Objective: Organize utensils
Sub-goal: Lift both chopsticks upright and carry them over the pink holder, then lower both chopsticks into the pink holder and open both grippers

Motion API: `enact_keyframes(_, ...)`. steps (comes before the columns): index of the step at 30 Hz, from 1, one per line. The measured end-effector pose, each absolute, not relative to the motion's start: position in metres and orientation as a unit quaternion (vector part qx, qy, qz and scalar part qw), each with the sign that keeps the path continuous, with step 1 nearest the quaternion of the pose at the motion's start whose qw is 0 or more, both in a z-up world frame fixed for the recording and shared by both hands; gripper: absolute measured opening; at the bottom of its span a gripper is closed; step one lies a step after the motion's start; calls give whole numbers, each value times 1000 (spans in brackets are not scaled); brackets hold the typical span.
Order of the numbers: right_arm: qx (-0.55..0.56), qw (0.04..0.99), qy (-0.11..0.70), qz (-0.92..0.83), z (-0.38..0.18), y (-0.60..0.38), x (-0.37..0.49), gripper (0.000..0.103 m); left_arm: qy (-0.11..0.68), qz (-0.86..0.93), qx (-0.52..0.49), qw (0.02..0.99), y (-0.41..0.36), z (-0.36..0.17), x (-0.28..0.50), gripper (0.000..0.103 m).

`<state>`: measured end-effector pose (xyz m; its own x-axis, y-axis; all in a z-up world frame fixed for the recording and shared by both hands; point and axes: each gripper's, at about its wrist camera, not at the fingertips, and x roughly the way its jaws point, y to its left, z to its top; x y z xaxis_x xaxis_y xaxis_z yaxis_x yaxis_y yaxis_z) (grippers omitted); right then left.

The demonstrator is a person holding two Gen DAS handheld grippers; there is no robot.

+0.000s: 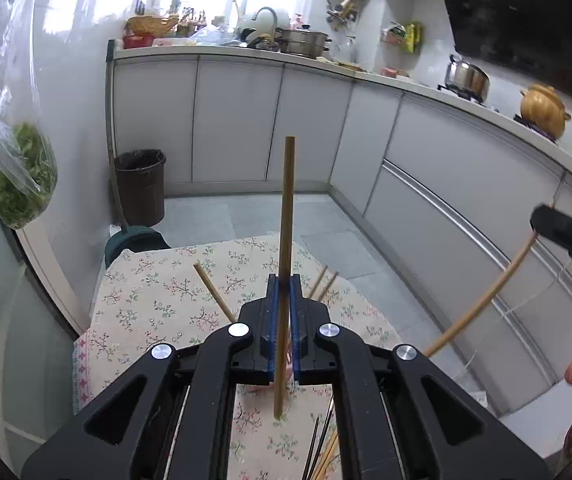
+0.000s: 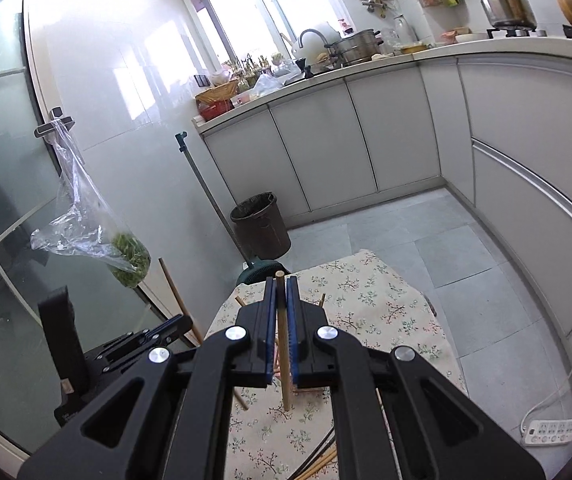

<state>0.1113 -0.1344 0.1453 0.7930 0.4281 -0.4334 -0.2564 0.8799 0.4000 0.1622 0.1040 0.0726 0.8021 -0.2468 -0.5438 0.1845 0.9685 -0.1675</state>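
Note:
My left gripper (image 1: 285, 280) is shut on a wooden chopstick (image 1: 287, 208) that stands upright between its blue pads, above the floral tablecloth (image 1: 158, 300). My right gripper (image 2: 281, 282) is shut on another wooden chopstick (image 2: 283, 340), also held upright. In the left wrist view the right gripper (image 1: 566, 232) shows at the right edge with its chopstick (image 1: 486, 300) slanting down. In the right wrist view the left gripper (image 2: 166, 330) shows at lower left with its chopstick (image 2: 176, 296). Loose chopsticks (image 1: 214, 292) lie on the cloth, and a bundle of dark and wooden chopsticks (image 1: 322, 452) lies near the front.
A small table with the floral cloth (image 2: 386, 308) stands on a grey tiled floor. A brown bin (image 1: 140, 186) and a broom (image 1: 112, 140) stand by the wall. A bag of greens (image 1: 22, 176) hangs at left. White cabinets (image 1: 446, 168) line the right side. A power strip (image 2: 552, 432) lies on the floor.

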Motion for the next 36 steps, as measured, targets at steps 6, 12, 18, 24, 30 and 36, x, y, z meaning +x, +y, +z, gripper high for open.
enact_keyframes(6,167,929,274,185,143,-132,139,5,289,-98,-71,950,109,69,195,4)
enact_keyframes(12,163,930,274,181,139,-131,154,5,317,-86,-73,942,109,45,217,4)
enact_keyframes(18,173,925,282,187,135,-125,166,5,304,-80,-92,945,124,50,195,4)
enact_keyframes(24,169,926,275,194,137,-99,185,5,273,-65,-109,954,142,78,170,5)
enact_keyframes(30,138,939,259,178,115,-60,211,5,267,-48,-106,957,155,78,161,5)
enact_keyframes(36,102,938,286,168,59,-26,224,16,281,-41,-114,952,169,69,166,5)
